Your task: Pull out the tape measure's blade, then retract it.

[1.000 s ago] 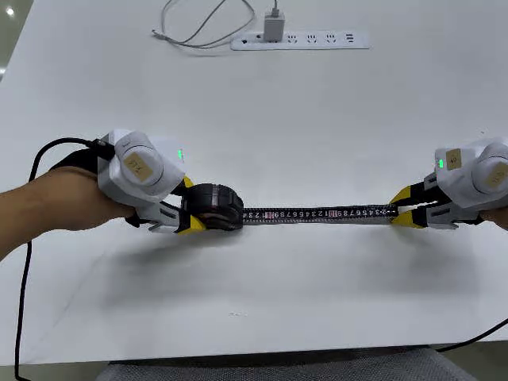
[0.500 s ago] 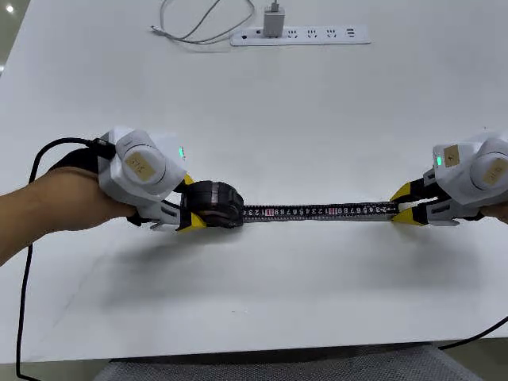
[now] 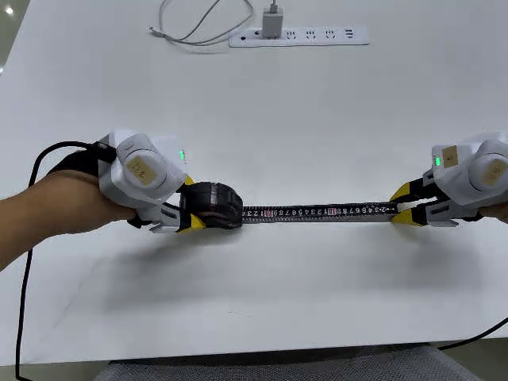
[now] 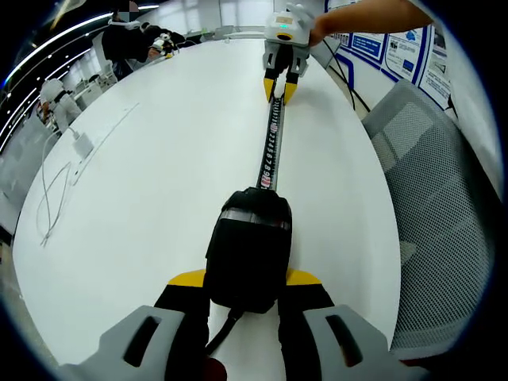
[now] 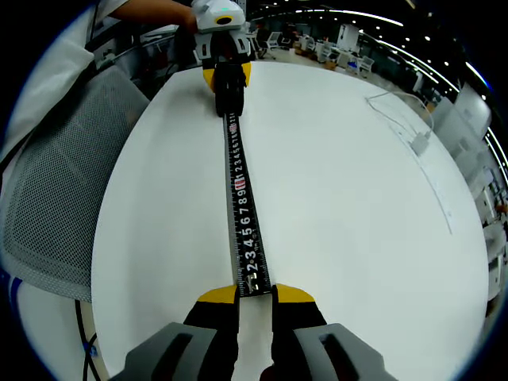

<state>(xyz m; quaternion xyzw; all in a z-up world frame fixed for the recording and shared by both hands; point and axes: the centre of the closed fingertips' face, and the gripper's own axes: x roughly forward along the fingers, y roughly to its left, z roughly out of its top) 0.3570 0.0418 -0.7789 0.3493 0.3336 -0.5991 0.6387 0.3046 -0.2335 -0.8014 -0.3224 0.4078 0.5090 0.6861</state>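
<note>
A black tape measure case (image 3: pixel 212 205) sits on the white table, with my left gripper (image 3: pixel 193 208) shut on it; in the left gripper view the case (image 4: pixel 249 248) fills the space between the yellow-tipped jaws. Its black numbered blade (image 3: pixel 317 212) runs out to the right, flat just above the table. My right gripper (image 3: pixel 402 205) is shut on the blade's end. In the right gripper view the blade (image 5: pixel 240 214) stretches from the jaws to the distant case (image 5: pixel 227 87). The right gripper (image 4: pixel 280 86) appears far off in the left gripper view.
A white power strip (image 3: pixel 302 36) with a plugged charger and a looped white cable (image 3: pixel 194 24) lies at the table's far edge. A black cable (image 3: pixel 28 262) trails from the left gripper. A grey mesh chair (image 4: pixel 444 198) stands at the near edge.
The blade's length and both grippers look nearly the same as a second ago; only the head camera has shifted slightly.
</note>
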